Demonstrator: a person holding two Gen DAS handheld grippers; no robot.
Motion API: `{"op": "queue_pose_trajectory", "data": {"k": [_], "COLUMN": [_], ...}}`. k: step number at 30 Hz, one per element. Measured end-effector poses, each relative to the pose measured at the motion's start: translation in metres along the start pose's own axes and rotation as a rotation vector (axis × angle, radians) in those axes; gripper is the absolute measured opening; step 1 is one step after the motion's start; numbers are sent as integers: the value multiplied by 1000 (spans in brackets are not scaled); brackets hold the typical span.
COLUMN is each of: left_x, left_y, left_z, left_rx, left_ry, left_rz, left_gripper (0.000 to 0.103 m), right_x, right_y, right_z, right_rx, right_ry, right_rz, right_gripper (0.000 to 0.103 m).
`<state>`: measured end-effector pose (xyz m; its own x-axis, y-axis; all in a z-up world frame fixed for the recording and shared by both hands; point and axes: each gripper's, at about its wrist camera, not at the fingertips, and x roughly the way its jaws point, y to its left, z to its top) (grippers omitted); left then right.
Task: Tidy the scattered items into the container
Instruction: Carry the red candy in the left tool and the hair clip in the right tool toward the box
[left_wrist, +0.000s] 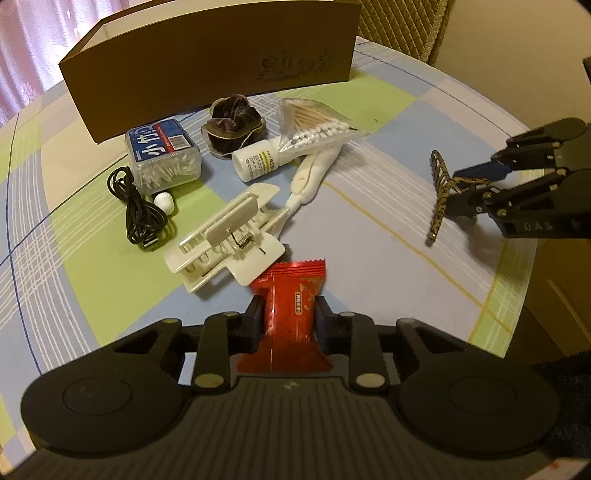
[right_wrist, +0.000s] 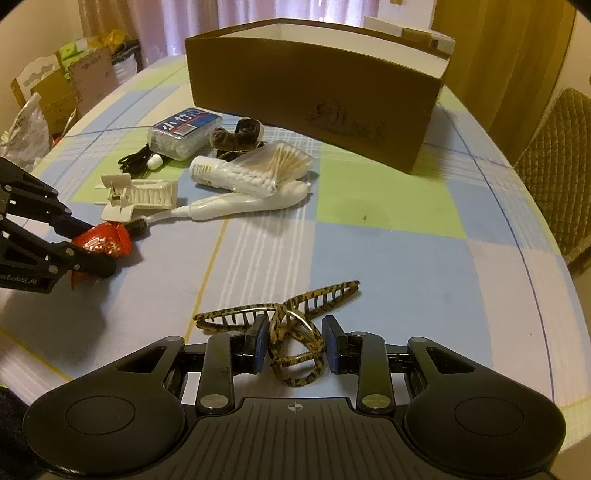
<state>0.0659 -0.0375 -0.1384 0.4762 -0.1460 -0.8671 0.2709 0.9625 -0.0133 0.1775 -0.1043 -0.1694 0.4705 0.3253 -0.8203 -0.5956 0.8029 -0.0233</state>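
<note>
Stuff you can't really make out here

Box (right_wrist: 314, 92) inside is hidden behind its front wall, its emblem's unreadable. White bottle (left_wrist: 258, 159) label print's too small, and the cotton swab bag (left_wrist: 314, 125) covers its 2 o'clock end.

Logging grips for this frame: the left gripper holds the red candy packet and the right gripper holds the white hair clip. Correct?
Not quite. The left gripper does hold the red candy packet, but the right gripper holds the leopard-print hair claw, as the right wrist view shows. The white hair clip lies on the table.
</note>
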Motion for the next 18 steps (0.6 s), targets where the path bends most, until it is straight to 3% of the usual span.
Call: {"op": "queue_pose_trajectory", "data": {"k": [9,18], "left_x": [-15,-47], "left_y": [-2,1], "left_z": [-11,-9], "left_rx": [-16,-13], "left_ry": [-9,-83], "left_rz": [-5,7], "left_gripper": [21,21], "right_x": [-2,-26], "right_y": [9,21], "right_z": [-2,2], "right_rx": [-30,-6], "right_ry": [25,-36], "right_rz": [-13,-35], "right_gripper": [28,27]}}
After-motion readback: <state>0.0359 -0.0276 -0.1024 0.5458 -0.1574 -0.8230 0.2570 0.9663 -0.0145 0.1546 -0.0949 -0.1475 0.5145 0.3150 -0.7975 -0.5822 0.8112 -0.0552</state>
